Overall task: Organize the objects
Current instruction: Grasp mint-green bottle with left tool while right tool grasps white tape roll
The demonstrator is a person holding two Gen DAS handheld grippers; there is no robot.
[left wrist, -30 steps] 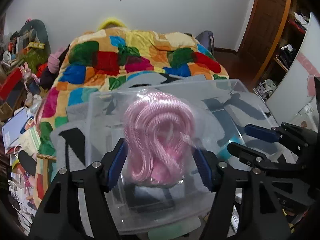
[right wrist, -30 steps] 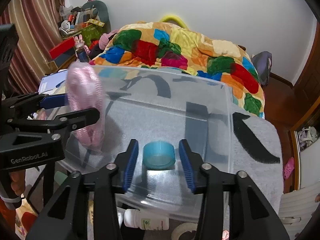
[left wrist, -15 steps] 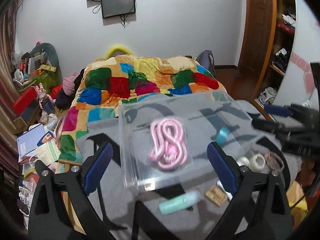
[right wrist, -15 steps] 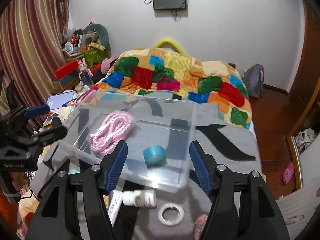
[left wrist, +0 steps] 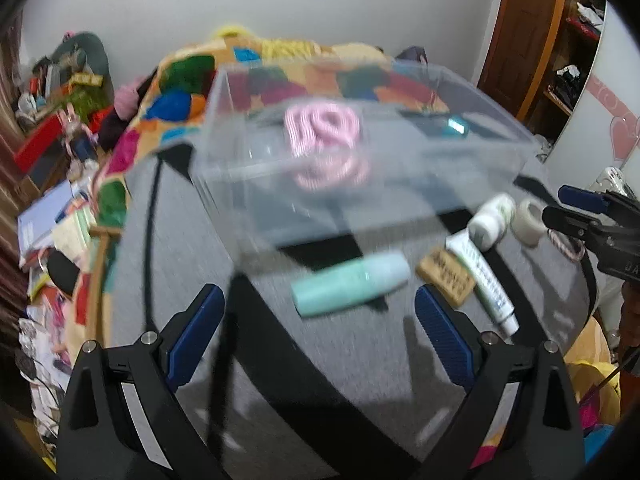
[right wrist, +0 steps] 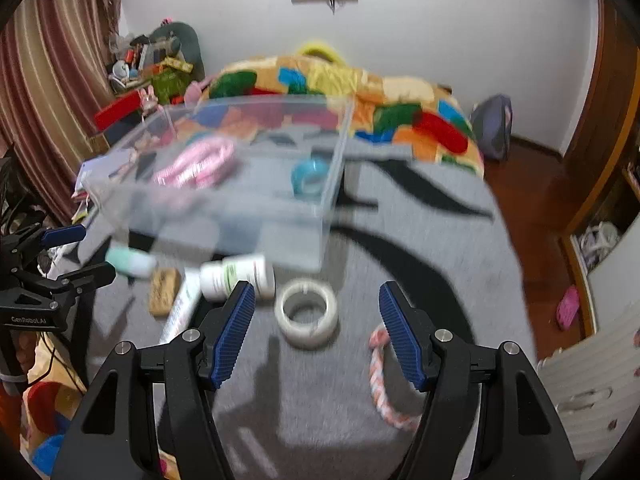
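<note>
A clear plastic bin (left wrist: 400, 196) (right wrist: 332, 184) stands on the grey table and holds a pink coiled rope (left wrist: 322, 126) (right wrist: 196, 164) and a blue tape roll (left wrist: 458, 126) (right wrist: 310, 176). In front of it lie a mint tube (left wrist: 352, 284), a wooden tag (left wrist: 448, 276), a white tube (left wrist: 484, 280), a white bottle (right wrist: 238, 274), a white tape roll (right wrist: 307, 314) and a pink-white cord (right wrist: 380, 376). My left gripper (left wrist: 320, 336) is open and empty, near the mint tube. My right gripper (right wrist: 316, 332) is open and empty around the white tape roll.
The grey cloth with black marks (right wrist: 400, 280) covers the table. A bed with a patchwork quilt (right wrist: 400, 116) lies behind. Clutter and books (left wrist: 52, 216) sit at the left, a wooden door and shelves (left wrist: 532, 40) at the right.
Both grippers let go of the rope and blue tape roll into the bin, opened, and pulled back and down toward the loose items at the table front.
</note>
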